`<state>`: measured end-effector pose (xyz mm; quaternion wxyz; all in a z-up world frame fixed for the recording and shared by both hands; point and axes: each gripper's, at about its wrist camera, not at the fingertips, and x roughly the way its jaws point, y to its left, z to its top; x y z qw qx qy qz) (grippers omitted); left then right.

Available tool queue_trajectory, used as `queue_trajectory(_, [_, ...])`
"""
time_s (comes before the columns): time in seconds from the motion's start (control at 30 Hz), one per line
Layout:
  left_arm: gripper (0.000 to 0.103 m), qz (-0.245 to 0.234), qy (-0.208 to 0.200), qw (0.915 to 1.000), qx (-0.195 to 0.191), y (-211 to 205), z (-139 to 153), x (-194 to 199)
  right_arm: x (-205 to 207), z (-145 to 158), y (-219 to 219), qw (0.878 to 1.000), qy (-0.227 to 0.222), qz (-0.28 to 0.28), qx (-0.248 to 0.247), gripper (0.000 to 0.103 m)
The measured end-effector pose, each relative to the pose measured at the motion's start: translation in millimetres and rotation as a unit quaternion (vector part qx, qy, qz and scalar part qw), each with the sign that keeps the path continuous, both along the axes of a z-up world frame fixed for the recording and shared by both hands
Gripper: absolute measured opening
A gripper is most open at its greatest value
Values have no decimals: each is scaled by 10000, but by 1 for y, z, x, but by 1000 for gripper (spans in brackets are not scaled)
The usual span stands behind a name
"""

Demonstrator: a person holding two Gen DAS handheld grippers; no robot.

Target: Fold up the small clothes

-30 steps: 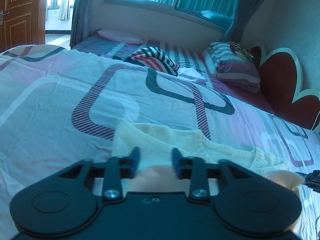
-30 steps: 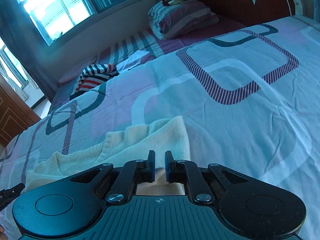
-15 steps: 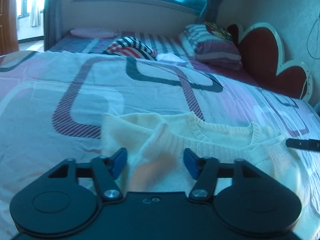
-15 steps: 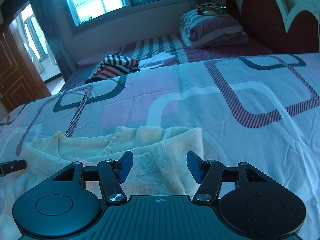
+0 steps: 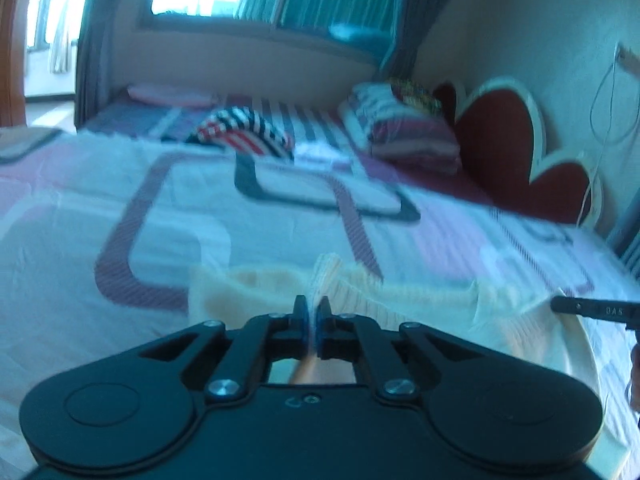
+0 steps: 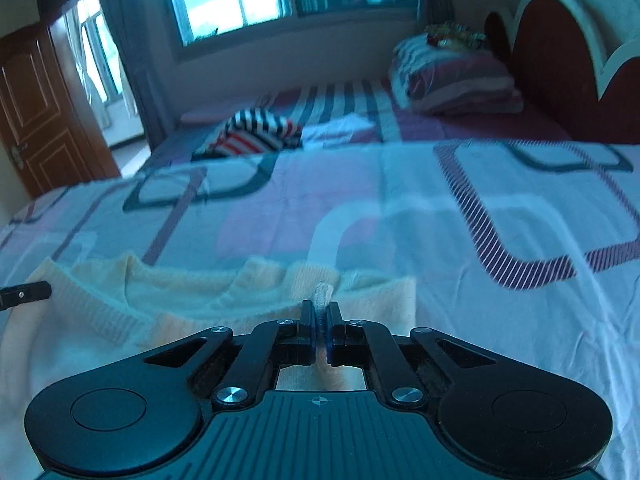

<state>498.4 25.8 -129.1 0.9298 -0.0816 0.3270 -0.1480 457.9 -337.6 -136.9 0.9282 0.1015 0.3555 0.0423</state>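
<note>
A small cream knit sweater (image 5: 420, 300) lies on the patterned bedspread (image 5: 200, 216), its neckline facing away. My left gripper (image 5: 312, 312) is shut on a ribbed fold of the sweater, likely a sleeve cuff, that sticks up between the fingers. My right gripper (image 6: 320, 318) is shut on a similar ribbed fold of the sweater (image 6: 200, 300) on the other side. Each view shows the other gripper's fingertip at its edge, at the right of the left wrist view (image 5: 592, 308) and at the left of the right wrist view (image 6: 24, 294).
A striped folded garment (image 5: 244, 132) and a small white piece (image 6: 344, 128) lie farther up the bed. Striped pillows (image 5: 404, 132) rest against the red heart-shaped headboard (image 5: 512, 152). A window is behind and a wooden door (image 6: 40, 108) at the left.
Both grippers were open half a second ago over the sweater's sleeve folds. Both have now closed on the fabric. Both views have shifted slightly and are blurred.
</note>
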Motion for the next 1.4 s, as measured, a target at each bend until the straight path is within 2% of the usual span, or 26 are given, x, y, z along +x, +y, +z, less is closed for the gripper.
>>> queue_trajectory(0.1, [2,238,-234,9993,-152,4,12,6,1,16,-2,9990,-393,-174,-116,3])
queue_trajectory(0.17, [2,319,-255,9991,-151,2,13,15,8,20,0,9983,-490,-214,-243,3])
queue_trajectory(0.37, [2,495,-26,9987,140,-14,-14,36,34,-5,7,9980,-227,-372,-454,3])
queue_trajectory(0.63, [4,576,224,9966,542,-17,-41,41,48,-41,8,9954,161,-586,-738,4])
queue_trajectory(0.7, [10,567,176,9959,687,-19,-38,37,46,-41,11,9947,108,-593,-837,4])
queue_trajectory(0.77, [30,595,185,9951,763,-18,-34,34,43,-34,8,9958,89,-633,-650,4])
queue_trajectory(0.8, [36,600,186,9951,757,-17,-32,31,40,-30,6,9963,50,-649,-567,4])
queue_trajectory(0.87, [74,657,158,9949,752,-16,-25,24,33,-19,6,9964,-56,-662,-522,5])
queue_trajectory(0.9, [77,712,76,9943,786,-15,-21,18,29,-12,7,9967,-102,-659,-468,10])
queue_trajectory(1.0, [77,673,-80,9932,943,-19,-9,5,14,4,14,9977,-231,-560,-299,36])
queue_trajectory(1.2, [77,357,-93,9959,822,-36,9,-17,-7,19,53,9991,-333,-193,-196,37])
queue_trajectory(1.4, [77,94,119,9958,906,-57,-3,-26,-12,0,83,9996,-10,115,-250,37])
